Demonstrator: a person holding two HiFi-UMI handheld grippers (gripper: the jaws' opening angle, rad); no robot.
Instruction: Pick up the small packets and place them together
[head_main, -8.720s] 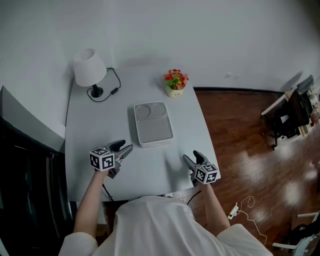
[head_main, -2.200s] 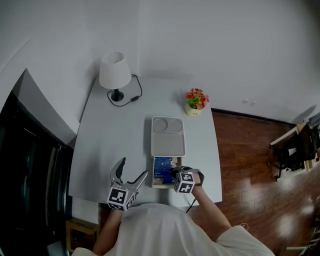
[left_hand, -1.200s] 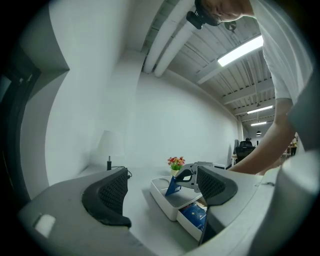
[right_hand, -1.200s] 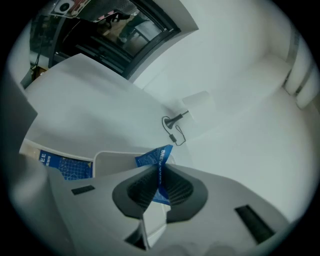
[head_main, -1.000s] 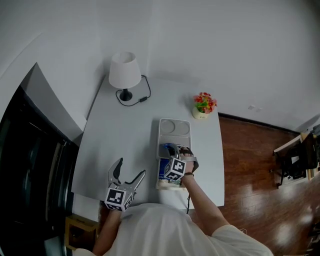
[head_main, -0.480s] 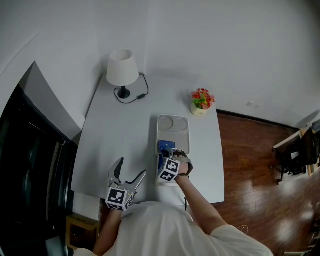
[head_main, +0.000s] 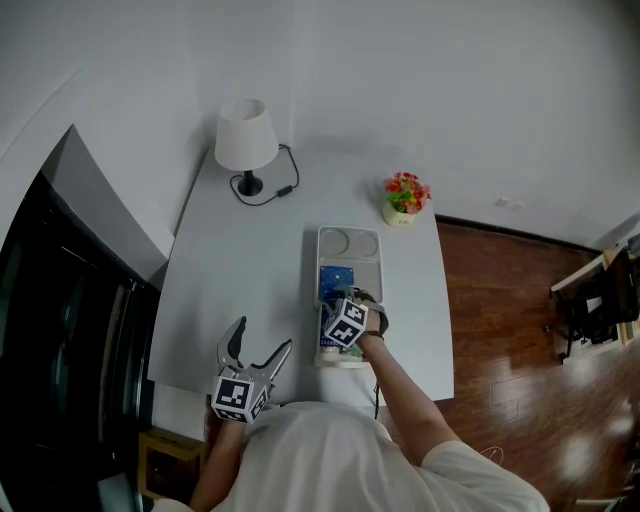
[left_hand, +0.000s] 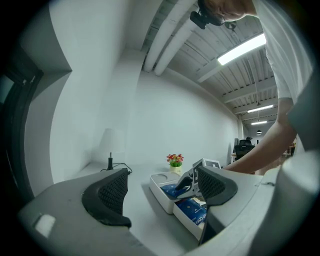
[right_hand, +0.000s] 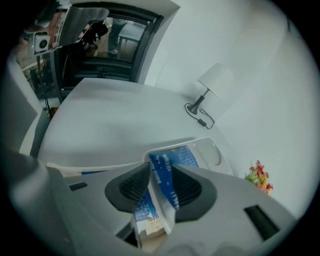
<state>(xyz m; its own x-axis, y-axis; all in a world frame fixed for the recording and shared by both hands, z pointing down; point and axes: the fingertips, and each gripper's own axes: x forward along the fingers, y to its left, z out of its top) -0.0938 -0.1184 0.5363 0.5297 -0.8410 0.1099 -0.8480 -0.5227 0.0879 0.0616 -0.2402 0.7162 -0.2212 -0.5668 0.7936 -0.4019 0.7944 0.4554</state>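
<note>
Nearest, left of the white tray (head_main: 350, 238) and before it, the left gripper (head_main: 262, 335) hangs with jaws spread, empty. Over the tray's near end, the right gripper (head_main: 339, 296) has its jaws opening, a blue packet (right_hand: 162, 180) standing between them.

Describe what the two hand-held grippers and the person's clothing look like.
The left hand-held gripper and right hand-held gripper are grey, with curved jaws lined with black dimpled pads. Each carries a white cube with black square markers. The person wears a white short-sleeved shirt.
</note>
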